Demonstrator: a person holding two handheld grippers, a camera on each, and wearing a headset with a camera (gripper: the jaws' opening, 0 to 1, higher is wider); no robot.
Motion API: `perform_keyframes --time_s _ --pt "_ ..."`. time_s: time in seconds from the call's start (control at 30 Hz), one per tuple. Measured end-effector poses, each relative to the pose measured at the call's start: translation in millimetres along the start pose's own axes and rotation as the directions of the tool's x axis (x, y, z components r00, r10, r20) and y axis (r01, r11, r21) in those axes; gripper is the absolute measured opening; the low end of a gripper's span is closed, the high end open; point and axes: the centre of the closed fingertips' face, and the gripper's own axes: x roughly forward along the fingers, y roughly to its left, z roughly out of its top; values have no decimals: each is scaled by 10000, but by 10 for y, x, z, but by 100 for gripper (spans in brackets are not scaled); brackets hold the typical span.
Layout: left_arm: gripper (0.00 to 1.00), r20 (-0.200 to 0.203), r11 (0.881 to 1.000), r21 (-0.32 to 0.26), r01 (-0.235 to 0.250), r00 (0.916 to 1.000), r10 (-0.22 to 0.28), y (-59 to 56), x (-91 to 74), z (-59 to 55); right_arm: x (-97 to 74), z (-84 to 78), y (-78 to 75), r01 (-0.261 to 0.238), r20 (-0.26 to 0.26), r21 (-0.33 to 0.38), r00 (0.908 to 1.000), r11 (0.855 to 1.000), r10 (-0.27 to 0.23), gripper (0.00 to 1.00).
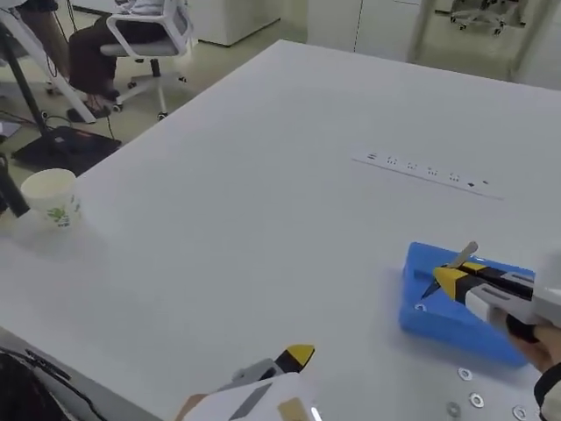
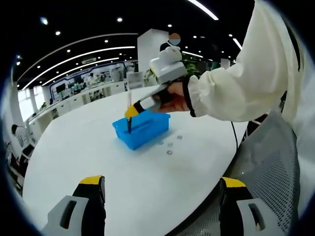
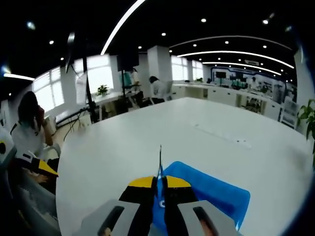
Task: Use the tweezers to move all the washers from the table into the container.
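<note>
Step in hand: drop-off, by the look of it. The right gripper (image 3: 160, 183) is clamped on the tweezers (image 3: 160, 158), whose tip dips over a corner of the blue container (image 1: 447, 326). The tweezers' tips read as one thin line, pressed close. Whether a washer sits between them cannot be told. The left gripper (image 2: 160, 189) is idle, jaws wide apart and holding nothing, low over the table (image 1: 263, 202) and well apart from the container.

The container stands toward the right of the table. The washers (image 2: 169, 152) lie loose just beside it, on the person's side.

Count:
- Four washers on the table (plainest in the left gripper view).
- One pale ring (image 1: 421, 308) inside the container's corner, probably a washer already in.
- One container, one pair of tweezers, one paper cup (image 1: 51, 198) far left.

Next move, as judged: ease the squeeze so anything held drops in, lift clear of the wall, then go to the nearest loose washer. A flat ring calls for a tip worked under its edge.
</note>
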Motion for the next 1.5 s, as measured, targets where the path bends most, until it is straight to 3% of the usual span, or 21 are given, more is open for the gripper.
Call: perform_keyframes --time_s 0.37,0.67,0.93,1.03,1.5 --pt "99 97 9998 137 111 9999 -113 -29 -13 16 -333 143 109 214 475 -145 9987 9997 -207 3" --pt "99 96 9996 269 0 10000 -3 -14 -15 14 -504 121 226 352 544 -211 9979 9992 -340 3" --pt "99 64 9991 415 -92 9999 89 -3 -10 3 -602 -43 245 397 452 107 9982 9992 -402 3" --pt "99 209 9989 438 -174 9996 165 10 -17 26 -644 -137 309 398 291 179 9988 9990 -403 3" --pt "99 150 9989 429 -204 9997 197 14 -10 14 -739 -459 371 614 -231 310 9979 9976 -607 3"
